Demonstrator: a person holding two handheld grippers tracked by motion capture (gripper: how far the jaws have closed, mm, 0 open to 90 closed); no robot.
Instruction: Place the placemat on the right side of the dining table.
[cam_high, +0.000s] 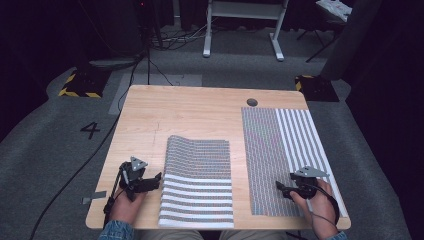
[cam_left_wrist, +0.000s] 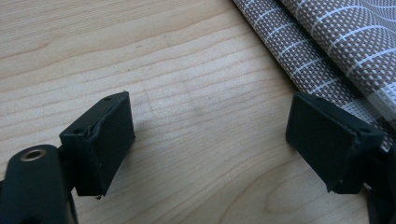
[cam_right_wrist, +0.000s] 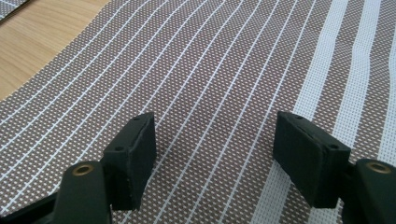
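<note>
— Fingers first: how do they stand on the left gripper?

— Spread wide, nothing between them. In the left gripper view they sit low over bare table, and the edge of a folded mat lies just beside the one on the right of that view.

— And the right gripper?

— Spread as well, gripping nothing. In the right gripper view its fingers hang over the weave of the flat mat, brown with thin white lines, with broader white bands toward the right of that view.

— How many mats?

— Two. The folded mat lies at the middle of the near edge, its far half showing the fine weave and its near half broad white stripes. The flat mat lies spread on the right side, fine weave on its left part and broad stripes on its right. They lie apart, with a strip of bare wood between them.

— Grippers and hands?

— Two grippers, one in each hand. The left hand is at the near left corner, just beside the folded mat. The right hand rests on the near end of the flat mat.

— Anything else around?

— A round hole in the table near the far edge, by the flat mat's far corner. On the grey floor, a painted "4" to the left, black cables, two yellow-and-black striped blocks, and a white frame beyond the table. Nothing lies between either gripper and its mat.
</note>
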